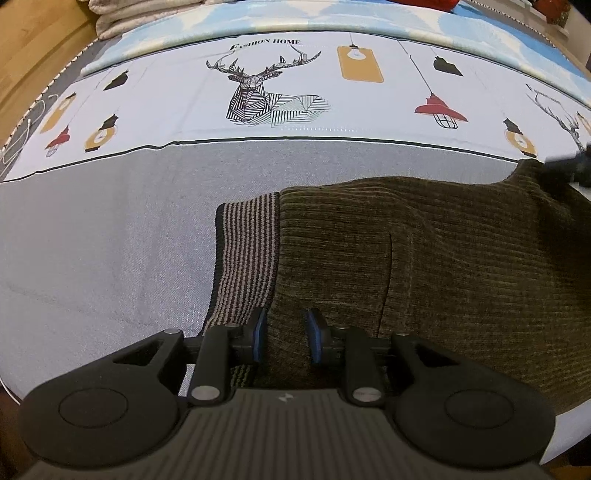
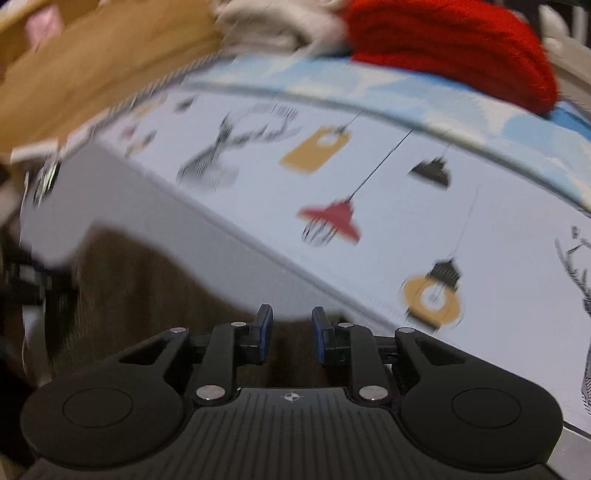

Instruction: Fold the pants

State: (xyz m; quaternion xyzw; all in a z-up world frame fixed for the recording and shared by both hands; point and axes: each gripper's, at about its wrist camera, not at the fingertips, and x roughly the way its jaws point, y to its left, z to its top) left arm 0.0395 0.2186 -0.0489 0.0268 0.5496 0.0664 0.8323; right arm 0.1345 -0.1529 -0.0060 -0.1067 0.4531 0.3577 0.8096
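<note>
Both the left hand-held gripper (image 1: pixel 284 334) and the right hand-held gripper (image 2: pixel 291 338) sit slightly parted over the pants (image 1: pixel 443 258), seemingly gripping nothing.

My left tongs (image 1: pixel 282 334) tip steeply downward, their blue pads (image 1: pixel 259 332) a narrow gap apart with cloth lying between them (whether they pinch it, I cannot tell). My right tongs (image 2: pixel 292 334) also tilt down, jaws slightly parted, gripping nothing.

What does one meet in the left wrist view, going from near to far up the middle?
left gripper → brown pants → grey sheet band → printed deer → light blue fabric
</note>
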